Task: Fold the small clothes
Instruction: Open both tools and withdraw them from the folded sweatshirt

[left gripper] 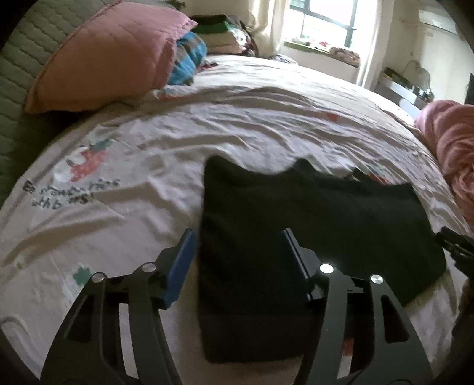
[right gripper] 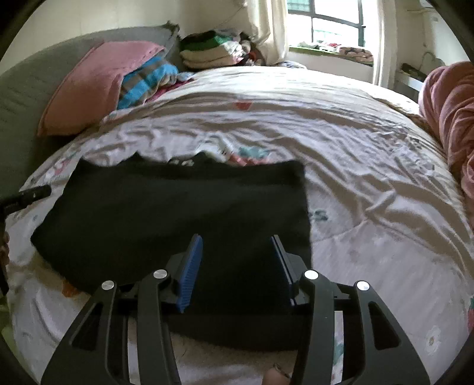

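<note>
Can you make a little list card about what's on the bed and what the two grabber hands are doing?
surface: bed sheet, white, printed, wrinkled
garment: black garment, lying flat
left gripper: open, over the garment's left end, holding nothing
right gripper: open, over the garment's right end, holding nothing
pillow: pink pillow at the head of the bed
behind pillow: blue striped cloth
far corner: pile of folded clothes

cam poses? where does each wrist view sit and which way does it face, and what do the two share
Left wrist: low over the near bed edge, facing the window; open left gripper straddles the black garment at its left edge.
Right wrist: same heading; open right gripper above the garment's right part.
Shared: garment, pink pillow, window.
</note>
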Action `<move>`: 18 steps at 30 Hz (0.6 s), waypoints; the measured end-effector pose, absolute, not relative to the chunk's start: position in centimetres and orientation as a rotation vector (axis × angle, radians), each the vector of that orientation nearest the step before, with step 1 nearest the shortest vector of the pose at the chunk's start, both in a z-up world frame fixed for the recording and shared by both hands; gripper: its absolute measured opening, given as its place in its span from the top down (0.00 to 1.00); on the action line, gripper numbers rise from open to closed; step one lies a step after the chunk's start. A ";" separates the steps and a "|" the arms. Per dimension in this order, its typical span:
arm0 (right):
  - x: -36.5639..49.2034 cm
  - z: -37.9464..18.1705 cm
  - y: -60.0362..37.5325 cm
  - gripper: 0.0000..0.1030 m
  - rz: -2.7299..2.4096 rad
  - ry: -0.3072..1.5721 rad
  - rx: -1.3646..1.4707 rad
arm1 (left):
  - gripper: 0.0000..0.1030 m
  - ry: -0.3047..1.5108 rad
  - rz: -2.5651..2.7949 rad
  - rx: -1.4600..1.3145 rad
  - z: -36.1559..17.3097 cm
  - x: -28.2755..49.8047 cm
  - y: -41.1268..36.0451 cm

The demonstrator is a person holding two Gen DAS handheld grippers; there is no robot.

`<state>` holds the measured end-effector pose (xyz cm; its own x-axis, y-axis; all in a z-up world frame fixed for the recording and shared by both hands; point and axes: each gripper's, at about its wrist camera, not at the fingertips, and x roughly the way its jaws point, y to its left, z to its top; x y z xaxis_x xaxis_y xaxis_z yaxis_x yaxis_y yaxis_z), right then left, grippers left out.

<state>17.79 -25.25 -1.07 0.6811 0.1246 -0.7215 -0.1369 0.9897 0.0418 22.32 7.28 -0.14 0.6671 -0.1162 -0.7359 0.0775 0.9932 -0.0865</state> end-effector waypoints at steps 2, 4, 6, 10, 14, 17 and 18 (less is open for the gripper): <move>17.4 -1.4 -24.9 0.55 0.159 0.824 -0.029 | 0.47 0.847 -0.141 -0.043 -0.4 21.4 6.5; 17.0 -2.0 -24.4 0.54 0.160 0.843 -0.046 | 0.43 0.856 -0.150 -0.019 -0.8 20.7 5.8; 16.8 -2.4 -24.3 0.54 0.166 0.856 -0.047 | 0.42 0.869 -0.157 -0.019 -1.2 20.0 5.5; 16.4 -3.1 -24.4 0.54 0.160 0.882 -0.038 | 0.40 0.896 -0.165 -0.048 -2.1 19.3 5.5; 16.0 -3.8 -24.7 0.52 0.142 0.908 -0.024 | 0.39 0.925 -0.153 -0.043 -2.9 18.9 5.5; 15.7 -4.3 -25.0 0.51 0.135 0.930 -0.005 | 0.39 0.967 -0.112 -0.034 -4.1 19.0 5.8; 15.6 -4.3 -25.0 0.51 0.135 0.931 -0.001 | 0.38 0.974 -0.114 -0.046 -4.3 18.9 5.9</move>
<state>15.62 -25.04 -4.35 0.5888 0.1161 -0.7999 -0.1166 0.9915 0.0580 18.95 5.93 -4.30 0.5568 -0.1172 -0.8223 0.0761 0.9930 -0.0900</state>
